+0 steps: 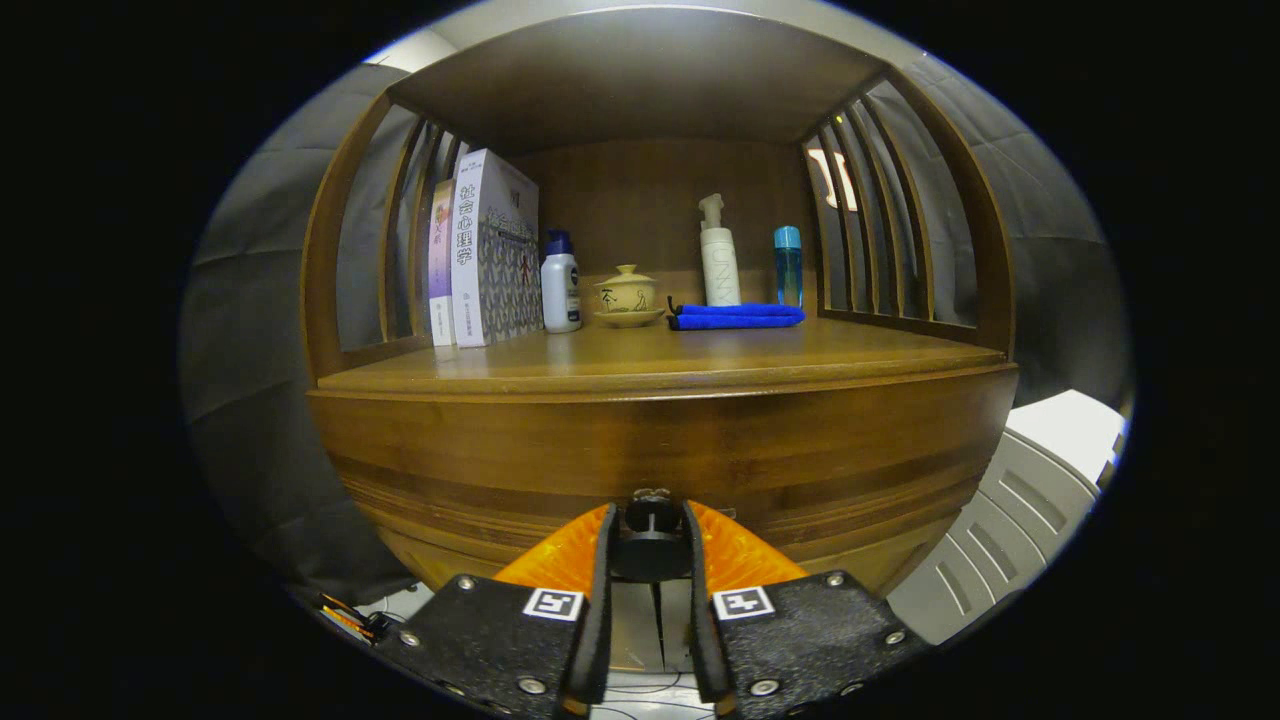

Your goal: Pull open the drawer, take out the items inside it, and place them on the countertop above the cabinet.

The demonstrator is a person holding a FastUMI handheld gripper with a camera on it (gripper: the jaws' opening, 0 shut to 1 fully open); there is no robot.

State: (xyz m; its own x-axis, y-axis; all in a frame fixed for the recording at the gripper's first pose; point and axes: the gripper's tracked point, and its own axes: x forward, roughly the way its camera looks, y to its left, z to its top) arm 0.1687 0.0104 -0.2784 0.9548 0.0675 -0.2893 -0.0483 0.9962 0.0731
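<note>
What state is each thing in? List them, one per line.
Drawer: closed.
Knob: between the fingers.
Gripper: shut on the knob.
Books: upright.
Lidded cup: lid on.
Blue cloth: folded flat.
Pump bottle: upright.

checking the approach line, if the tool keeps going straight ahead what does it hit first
The dark round drawer knob, already sitting between the tool's fingers, with the wooden drawer front right behind it. Whether the fingers press on the knob is unclear.
</note>
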